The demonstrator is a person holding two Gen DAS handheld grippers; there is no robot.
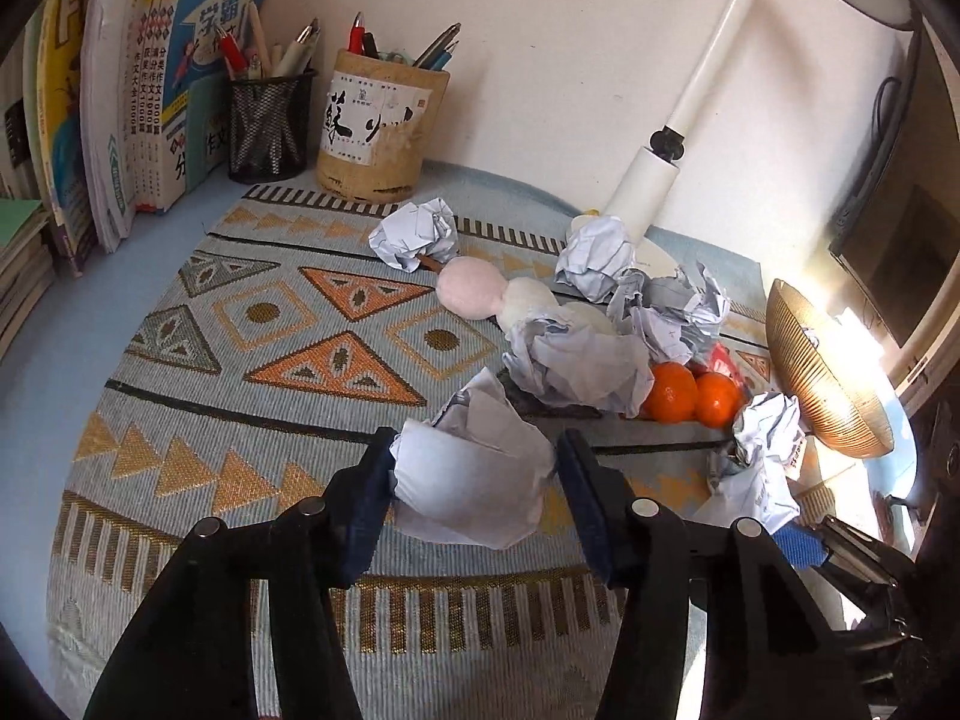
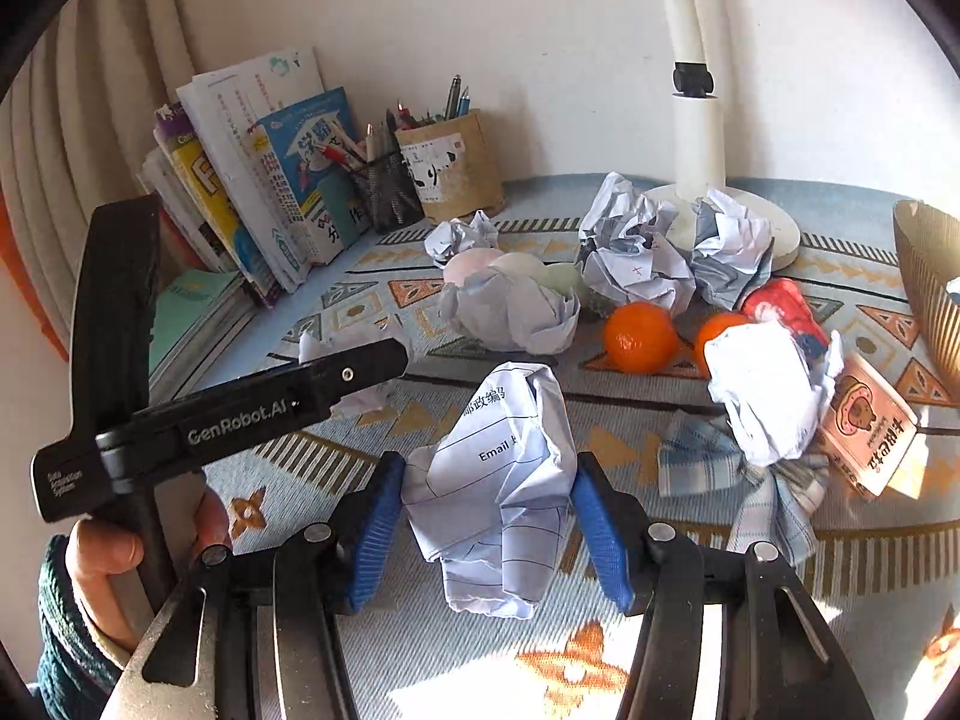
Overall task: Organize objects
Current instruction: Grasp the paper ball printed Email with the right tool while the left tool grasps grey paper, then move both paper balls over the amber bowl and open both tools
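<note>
My left gripper is shut on a crumpled white paper ball just above the patterned mat; both dark pads touch its sides. In the right wrist view my right gripper is shut on another crumpled paper ball, lined and printed "Email", with the blue pads against it. Several more paper balls lie heaped at the mat's middle and back. Two tangerines sit among them.
A gold ribbed bowl stands at the right. A white lamp post, two pen holders and upright books line the back wall. A pastel plush, a plaid cloth and a snack packet lie on the mat.
</note>
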